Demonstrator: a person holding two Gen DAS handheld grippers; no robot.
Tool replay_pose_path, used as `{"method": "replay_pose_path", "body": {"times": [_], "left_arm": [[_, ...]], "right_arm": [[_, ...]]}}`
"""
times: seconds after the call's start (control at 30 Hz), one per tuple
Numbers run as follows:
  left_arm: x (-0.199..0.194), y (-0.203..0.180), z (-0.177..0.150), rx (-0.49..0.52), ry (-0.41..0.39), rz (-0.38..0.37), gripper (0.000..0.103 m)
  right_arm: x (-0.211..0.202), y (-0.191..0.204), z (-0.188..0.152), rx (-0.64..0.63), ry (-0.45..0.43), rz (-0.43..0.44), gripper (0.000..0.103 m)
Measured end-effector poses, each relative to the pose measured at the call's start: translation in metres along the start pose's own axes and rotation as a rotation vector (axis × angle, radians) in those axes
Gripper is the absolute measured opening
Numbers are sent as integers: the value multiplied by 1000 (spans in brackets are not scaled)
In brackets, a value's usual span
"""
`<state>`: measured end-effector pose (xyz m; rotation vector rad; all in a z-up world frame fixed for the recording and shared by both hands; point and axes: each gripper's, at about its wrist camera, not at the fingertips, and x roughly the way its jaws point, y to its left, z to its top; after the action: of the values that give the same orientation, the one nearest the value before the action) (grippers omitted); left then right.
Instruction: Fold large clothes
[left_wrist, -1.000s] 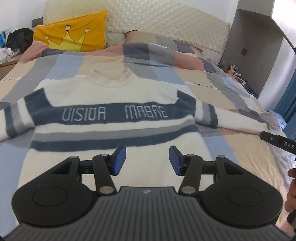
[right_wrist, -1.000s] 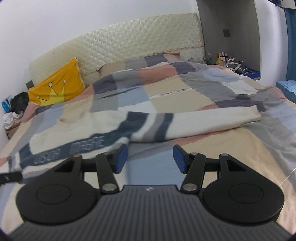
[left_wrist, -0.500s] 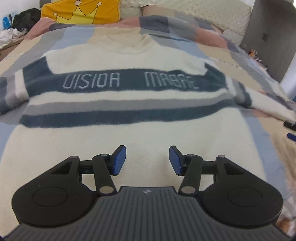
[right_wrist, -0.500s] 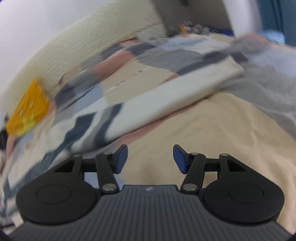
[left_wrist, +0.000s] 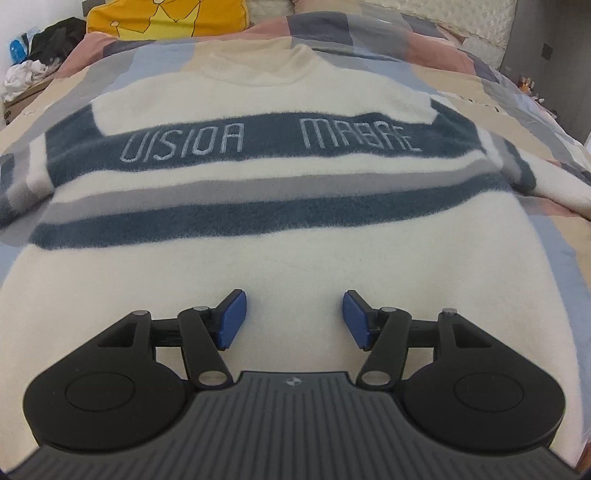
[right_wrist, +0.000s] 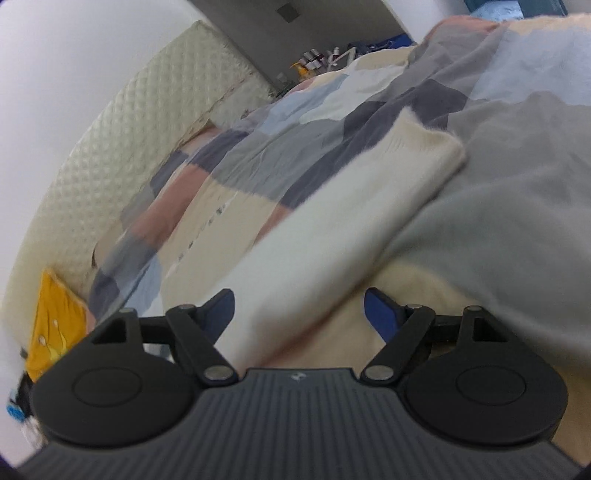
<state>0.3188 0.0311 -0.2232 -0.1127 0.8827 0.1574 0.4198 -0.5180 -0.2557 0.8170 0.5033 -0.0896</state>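
A cream sweater (left_wrist: 295, 258) with dark blue and grey bands lies flat, front up, on a bed covered by a patchwork quilt (left_wrist: 461, 70) of pink, beige, grey and blue squares; its collar points toward 12 o'clock in the left wrist view, and its lettered blue band crosses the chest above the centre. The left tongs (left_wrist: 294, 319) hover low over the plain cream lower body of the sweater at 6 o'clock, their jaws opening, blue pads (left_wrist: 232, 317) apart with only the fabric surface beneath and nothing pinched. A yellow cushion (left_wrist: 166, 16) with a crown print sits at 11 o'clock by the headboard, and a heap of dark and white clothing (left_wrist: 33, 55) lies at 10 o'clock beside the bed. In the right wrist view the scene is tilted; the sweater's right sleeve (right_wrist: 351, 221) runs from 6 o'clock up to its ribbed cuff at 1 o'clock, lying on the quilt. The right tongs (right_wrist: 299, 314) are opening wide, and the sleeve passes between the jaws without the pads pressing it. The quilted headboard (right_wrist: 147, 122) rises at 10 o'clock.
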Motion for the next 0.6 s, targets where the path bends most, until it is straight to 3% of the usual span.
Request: {"method": "replay_pose_path", "body": {"times": [0.2,0.33,0.4,0.43,0.47,0.6], "left_arm": [[1,1,5,-16,15,-1,64],[1,1,6,-19,17,-3,64],[2,1,6,-19,18,-6,64],[3,2,6,-16,19,-7,64],[4,2,6,-12,21,-8,64],[5,7,11,-23,31,-22,64]], "right_arm": [[25,-10,27,72,-61,-10,75],[37,-13,37,86,-71,-70,58],[39,-12,41,79,-78,-93,43],[41,-11,44,76,-79,-111,28],[42,-11,47,77,-78,-125,22],[36,2,60,69,-105,-96,17]]}}
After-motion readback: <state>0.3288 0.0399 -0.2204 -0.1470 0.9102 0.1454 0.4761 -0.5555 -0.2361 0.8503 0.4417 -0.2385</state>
